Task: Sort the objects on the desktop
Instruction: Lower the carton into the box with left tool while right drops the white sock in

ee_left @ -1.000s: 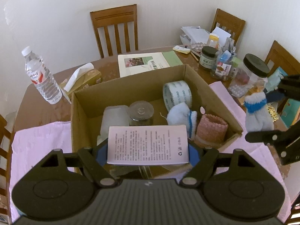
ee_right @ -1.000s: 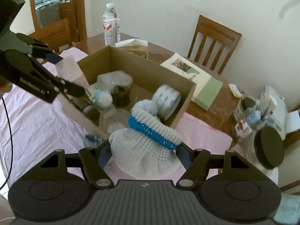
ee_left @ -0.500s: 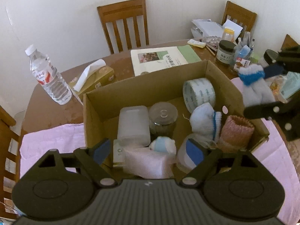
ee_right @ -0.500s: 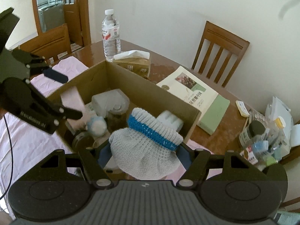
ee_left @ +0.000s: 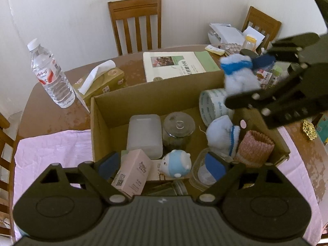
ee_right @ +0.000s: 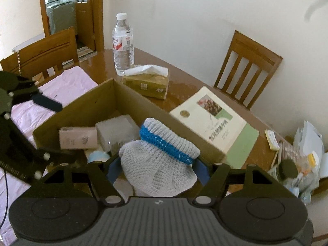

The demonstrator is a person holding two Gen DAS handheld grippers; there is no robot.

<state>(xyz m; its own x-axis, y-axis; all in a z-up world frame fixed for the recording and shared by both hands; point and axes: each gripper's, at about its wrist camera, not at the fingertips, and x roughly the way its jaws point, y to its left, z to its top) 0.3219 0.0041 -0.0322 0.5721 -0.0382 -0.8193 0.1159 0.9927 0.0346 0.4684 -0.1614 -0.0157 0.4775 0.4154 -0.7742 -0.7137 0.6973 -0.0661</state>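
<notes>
knit sock (ee_right: 162,160) — rough | cardboard box (ee_left: 155,94) — matt | wood table (ee_right: 184,82) — glossy

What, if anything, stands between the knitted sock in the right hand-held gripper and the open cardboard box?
Nothing visible. The right hand-held gripper holds the knitted sock above the cardboard box, whose top is open; the matching sock and tape roll lie inside below it.

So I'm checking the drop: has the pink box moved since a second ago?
Yes. The pink box left the open left gripper and now lies inside the carton, by its near wall.

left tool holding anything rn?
No. The left tool is open over the cardboard box, and the pink carton lies loose inside it.
</notes>
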